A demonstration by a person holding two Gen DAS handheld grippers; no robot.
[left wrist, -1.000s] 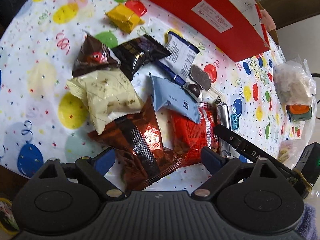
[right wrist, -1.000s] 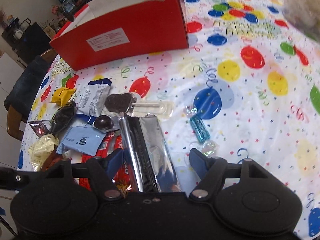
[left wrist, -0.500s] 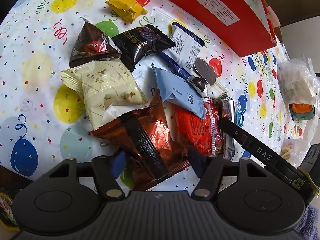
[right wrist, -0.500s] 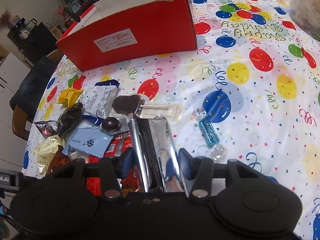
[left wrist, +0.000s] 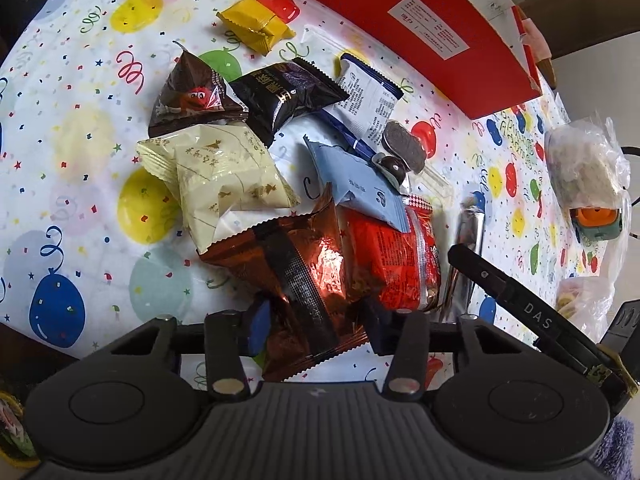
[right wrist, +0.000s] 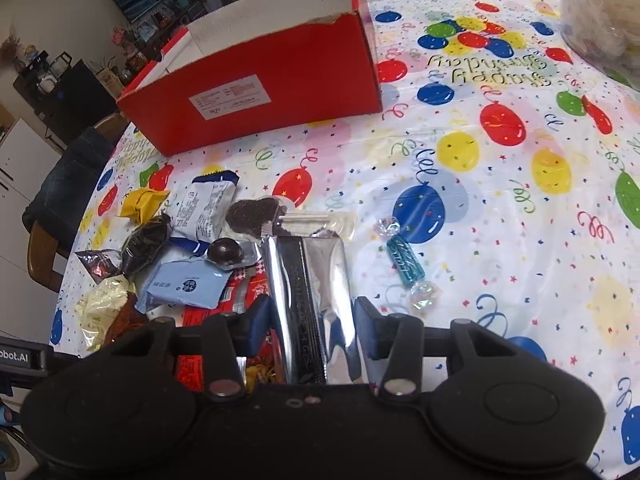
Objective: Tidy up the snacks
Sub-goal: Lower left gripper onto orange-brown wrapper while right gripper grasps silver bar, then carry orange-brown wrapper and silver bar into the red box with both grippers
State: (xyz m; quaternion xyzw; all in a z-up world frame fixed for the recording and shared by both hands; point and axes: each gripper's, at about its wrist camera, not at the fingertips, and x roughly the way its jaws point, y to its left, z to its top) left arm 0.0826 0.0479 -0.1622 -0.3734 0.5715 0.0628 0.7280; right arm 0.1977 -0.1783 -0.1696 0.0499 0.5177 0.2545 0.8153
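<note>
Balloon tablecloth (right wrist: 500, 216), red box (right wrist: 256, 92) at far side. Left gripper (left wrist: 316, 316) clamps copper pack (left wrist: 304, 276); red pack (left wrist: 392, 256) touching alongside. Right gripper (right wrist: 310, 322) clamps silver pack (right wrist: 312, 300); teal candy (right wrist: 404, 262) nearby.

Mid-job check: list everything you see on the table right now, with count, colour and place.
box: 1, red, far side
yellow pack: 1, far left of pile
brown pouch: 1, beside black pack
cream pack: 1, pile's left
blue pack: 1, light blue, pile middle
white pack: 1, near box
copper pack: 1, between left tongs
red pack: 1, under blue pack
silver pack: 1, between right tongs
teal candy: 1, right of silver pack
</note>
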